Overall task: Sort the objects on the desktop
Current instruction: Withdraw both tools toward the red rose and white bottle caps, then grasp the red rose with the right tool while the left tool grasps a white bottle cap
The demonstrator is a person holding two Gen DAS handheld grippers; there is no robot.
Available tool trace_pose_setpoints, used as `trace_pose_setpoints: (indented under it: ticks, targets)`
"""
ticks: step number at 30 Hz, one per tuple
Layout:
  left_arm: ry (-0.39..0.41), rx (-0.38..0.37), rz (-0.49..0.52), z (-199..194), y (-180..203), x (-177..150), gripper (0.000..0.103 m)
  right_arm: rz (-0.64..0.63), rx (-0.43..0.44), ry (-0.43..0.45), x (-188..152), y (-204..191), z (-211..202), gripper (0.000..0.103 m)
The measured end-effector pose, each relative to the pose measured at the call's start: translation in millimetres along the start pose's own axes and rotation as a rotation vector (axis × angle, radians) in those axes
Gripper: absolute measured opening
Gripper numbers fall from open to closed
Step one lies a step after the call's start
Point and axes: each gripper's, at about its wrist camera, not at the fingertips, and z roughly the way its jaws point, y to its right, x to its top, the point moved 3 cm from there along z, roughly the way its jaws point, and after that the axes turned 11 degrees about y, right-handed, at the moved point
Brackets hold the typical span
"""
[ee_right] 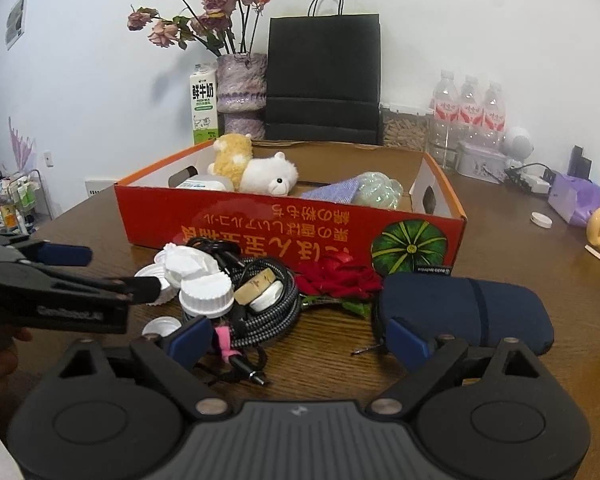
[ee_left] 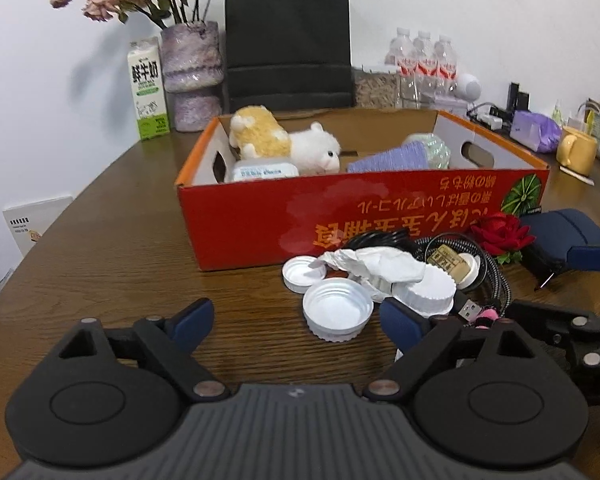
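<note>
A red cardboard box (ee_left: 260, 216) (ee_right: 228, 220) stands mid-table holding two plush toys (ee_left: 284, 142) (ee_right: 256, 170), a purple cloth roll (ee_left: 388, 160) and a small white container. In front lies a pile: white lids (ee_left: 337, 312) (ee_right: 206, 296), crumpled tissue (ee_left: 376, 264), a braided cable (ee_right: 260, 312) (ee_left: 496, 280), a red rose (ee_left: 500, 232) (ee_right: 340, 280) and a navy pouch (ee_right: 464, 312) (ee_left: 560, 228). My left gripper (ee_left: 296, 326) is open, just before the lids. My right gripper (ee_right: 300, 342) is open between the cable and the pouch.
At the back stand a vase of dried flowers (ee_left: 192, 72), a milk carton (ee_left: 148, 88), a black paper bag (ee_left: 288, 40) and water bottles (ee_left: 424, 60). A yellow mug (ee_left: 576, 150) and a purple pack are at the right. A loose white lid (ee_right: 540, 219) lies right of the box.
</note>
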Motion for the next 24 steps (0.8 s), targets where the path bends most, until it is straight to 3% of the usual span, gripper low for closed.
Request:
trace_pose_setpoints:
  ticks: [5,10,15,19,22,24]
  targets:
    - [-0.024,-0.019,-0.01,8.7,1.4,-2.5,0.077,-0.002,-0.005,-0.001,-0.6,1.9,0.9,0.088]
    - [-0.024,-0.026,-0.013,11.2,3.6,-2.5,0.075,0.01,-0.035,0.02,4.9,12.8,3.0,0.086]
    - [-0.027,-0.023,-0.007,13.8,4.7,-1.3,0.072,0.014,-0.051,0.019,16.4,24.7,17.7,0.064]
    - [-0.031,-0.03,-0.007,15.4,4.7,-1.3,0.065,0.015,-0.04,-0.001,19.9,28.0,35.2,0.057]
    - [-0.032,-0.039,-0.001,15.9,5.5,-0.1,0.053,-0.011,-0.044,-0.008,21.2,26.7,44.7,0.057]
    - [-0.031,-0.053,0.003,15.7,6.8,0.6,0.041,-0.018,-0.039,-0.014,21.0,25.6,47.7,0.045]
